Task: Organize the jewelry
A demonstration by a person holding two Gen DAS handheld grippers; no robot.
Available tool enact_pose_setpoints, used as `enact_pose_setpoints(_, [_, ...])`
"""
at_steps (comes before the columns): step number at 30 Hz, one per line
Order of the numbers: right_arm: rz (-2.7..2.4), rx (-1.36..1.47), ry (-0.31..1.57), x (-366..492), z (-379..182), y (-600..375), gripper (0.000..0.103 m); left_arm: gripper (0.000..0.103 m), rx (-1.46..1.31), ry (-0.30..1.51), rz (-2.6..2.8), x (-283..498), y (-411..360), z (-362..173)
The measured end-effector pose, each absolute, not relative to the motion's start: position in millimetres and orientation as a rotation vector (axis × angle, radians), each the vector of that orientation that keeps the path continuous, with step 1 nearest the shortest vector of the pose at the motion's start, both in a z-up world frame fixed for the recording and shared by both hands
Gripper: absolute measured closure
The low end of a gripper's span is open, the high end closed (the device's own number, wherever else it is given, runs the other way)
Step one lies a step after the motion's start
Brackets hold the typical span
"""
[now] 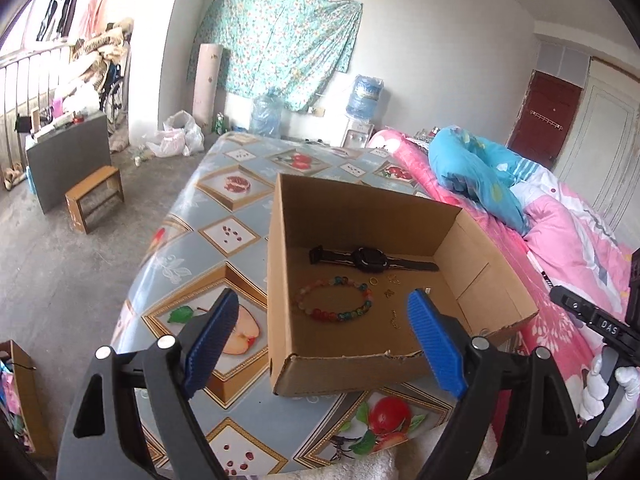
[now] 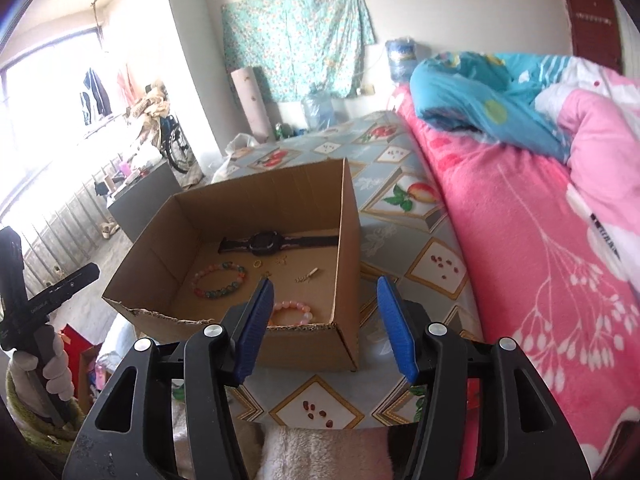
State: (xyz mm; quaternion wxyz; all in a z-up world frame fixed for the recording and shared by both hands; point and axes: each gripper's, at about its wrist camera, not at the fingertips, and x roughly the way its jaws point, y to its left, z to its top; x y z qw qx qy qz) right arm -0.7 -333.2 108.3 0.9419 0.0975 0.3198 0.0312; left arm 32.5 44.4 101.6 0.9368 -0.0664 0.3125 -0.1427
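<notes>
Over on the left there's bare concrete floor with a little wooden stool and a grey cabinet behind it, well away from the action. Moving in, the left gripper hangs above the near edge of the bed with its blue pads spread wide and nothing between them, so it's let go of whatever it had. Right past it sits the open cardboard box on the fruit-print plastic sheet, and that's where all the jewelry is: a black watch lying flat along the back wall, a multicolour bead bracelet in front of it, and a gold ring plus a few tiny gold bits beside it, earrings maybe, too small to say. From the right wrist view you also get a pink bead bracelet tucked against the box's front wall. The right gripper hovers over the box's front right corner, jaws parted and empty too. Furthest right is the pink quilt with a blue blanket bunched on top.
</notes>
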Motion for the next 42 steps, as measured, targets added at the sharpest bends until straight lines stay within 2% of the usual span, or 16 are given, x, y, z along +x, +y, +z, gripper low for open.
enact_pose_setpoints(2, [0.031,0.137,0.549,-22.5,118.8,-322.0,0.03,0.005,-0.082,0.574,-0.226,18.9,39.9,112.7])
enact_pose_setpoints(3, [0.021,0.116,0.511,-31.4,121.9,-316.2,0.023,0.005,-0.067,0.542,-0.199,11.8,37.6,117.2])
enact_pose_setpoints(5, [0.03,0.1,0.473,-43.6,122.3,-305.1,0.019,0.005,-0.046,0.511,-0.177,1.2,31.6,121.2])
enact_pose_setpoints(10, [0.105,0.173,0.571,-43.0,99.1,-287.5,0.019,0.005,-0.019,0.635,-0.159,-5.2,12.6,102.4])
enact_pose_setpoints(18, [0.101,0.196,0.718,-30.0,67.2,-274.5,0.019,0.005,0.031,0.701,-0.17,-3.0,-8.8,79.8])
enact_pose_setpoints(27, [0.057,0.217,0.773,-14.5,60.6,-278.5,0.019,0.005,0.06,0.723,-0.189,3.8,-23.5,69.9])
enact_pose_setpoints(42, [0.074,0.166,0.829,2.4,57.3,-260.3,0.012,0.005,0.019,0.811,-0.134,18.8,-10.3,60.8])
